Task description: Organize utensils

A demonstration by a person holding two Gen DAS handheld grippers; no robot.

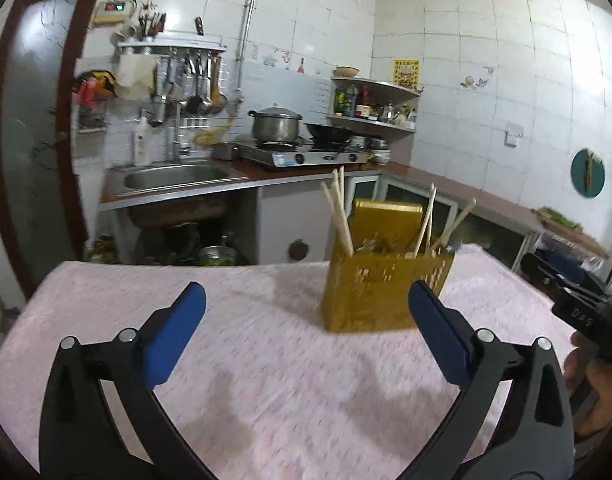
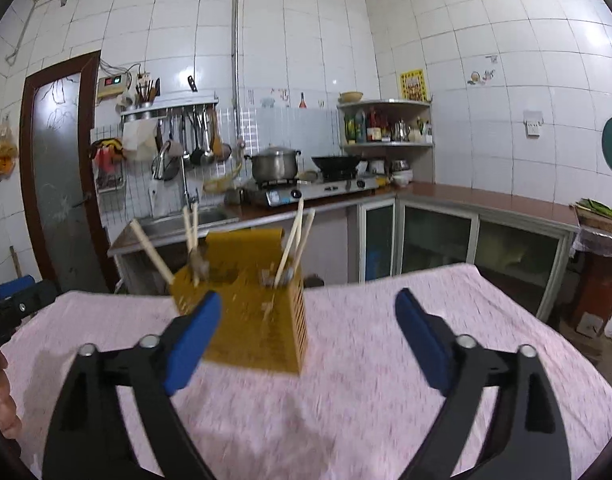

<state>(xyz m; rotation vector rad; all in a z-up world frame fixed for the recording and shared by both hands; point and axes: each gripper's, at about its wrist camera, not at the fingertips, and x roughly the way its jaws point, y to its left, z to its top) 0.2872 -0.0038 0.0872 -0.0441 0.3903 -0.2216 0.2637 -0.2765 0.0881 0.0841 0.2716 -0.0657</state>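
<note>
A yellow perforated utensil holder (image 1: 380, 300) stands upright on the pink-clothed table (image 1: 265, 380), with pale wooden chopsticks (image 1: 340, 216) leaning out of its compartments. The left gripper (image 1: 306, 332) has its blue-padded jaws spread wide and empty, the holder just beyond its right jaw. The right gripper (image 2: 308, 338) also has its jaws wide apart with nothing between them, the holder standing just behind its left jaw.

The left gripper (image 1: 306, 312) stands wide open and empty above the pink tablecloth (image 1: 265, 380). The yellow holder (image 1: 370, 296) with chopsticks (image 1: 340, 216) stands just beyond its right finger (image 1: 438, 332).
</note>
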